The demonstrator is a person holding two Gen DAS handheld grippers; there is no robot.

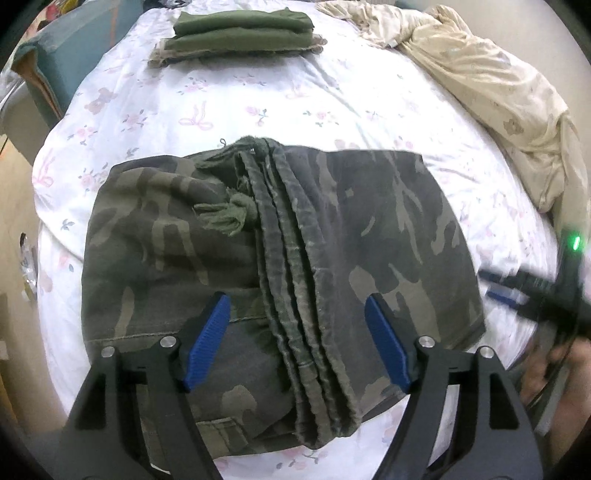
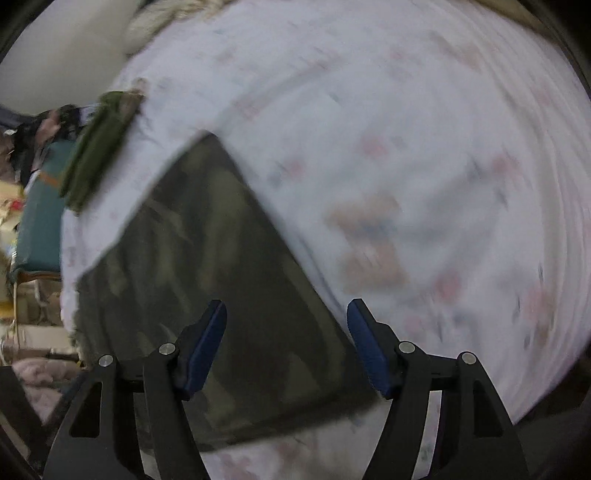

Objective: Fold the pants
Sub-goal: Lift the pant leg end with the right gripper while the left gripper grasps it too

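Camouflage pants (image 1: 332, 229) lie folded into a compact, roughly rectangular bundle on the bed sheet (image 1: 258, 99), directly beneath and ahead of the left gripper (image 1: 297, 339). The cloth is dark green and brown, faded at the seams. A thick ridge of stacked hems runs through the bundle between the two fingers (image 1: 208, 343), from the near edge to the far edge. A knotted green drawstring (image 1: 225, 218) rests on top, ahead of the left-hand finger. A pocket flap shows at the near edge, below that finger.

The left gripper's fingers stand wide apart, above the pants, with the hem ridge in the gap but not pressed; nothing is held.

The right gripper (image 2: 286, 347) also has its fingers (image 2: 205, 350) spread wide and grips nothing. In its heavily blurred view, one straight-edged corner of the pants (image 2: 221, 277) lies under and ahead of the fingers, the sheet (image 2: 406, 147) beyond.

Well ahead of the left fingers, a stack of folded green clothes (image 1: 240, 33) sits at the far end of the bed. A crumpled beige blanket (image 1: 480, 85) lies ahead and to the right. The right gripper (image 1: 509, 291) appears blurred at the right edge of the left view, clear of the pants.
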